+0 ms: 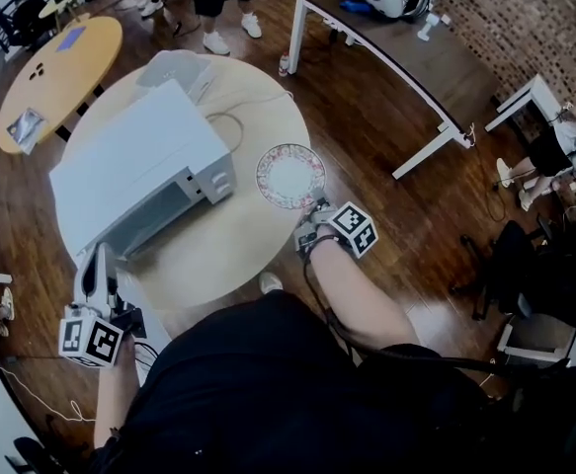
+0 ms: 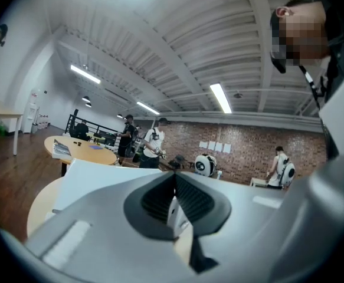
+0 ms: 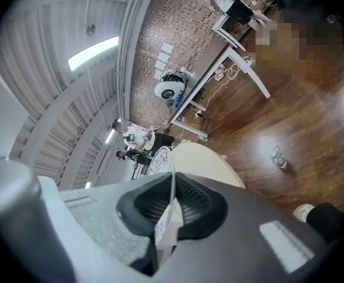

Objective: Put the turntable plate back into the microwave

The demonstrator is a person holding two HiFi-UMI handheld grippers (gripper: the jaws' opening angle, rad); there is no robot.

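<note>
A white microwave (image 1: pixel 134 171) stands on the round pale table (image 1: pixel 258 117), its front turned toward the near left. The turntable plate (image 1: pixel 290 176), white with a red patterned rim, hangs right of the microwave over the table's right edge. My right gripper (image 1: pixel 316 222) is shut on the plate's near rim. In the right gripper view the plate (image 3: pixel 161 160) shows edge-on between the pads. My left gripper (image 1: pixel 98 262) is at the microwave's near-left corner; its jaws (image 2: pixel 174 200) look shut with nothing seen between them, and the microwave's white body (image 2: pixel 101 178) lies just ahead.
A cable (image 1: pixel 230 119) lies on the table behind the microwave. A second round wooden table (image 1: pixel 60 72) stands far left and a long dark desk (image 1: pixel 396 52) far right. People stand at the back. A dark chair (image 1: pixel 520 265) is at the right.
</note>
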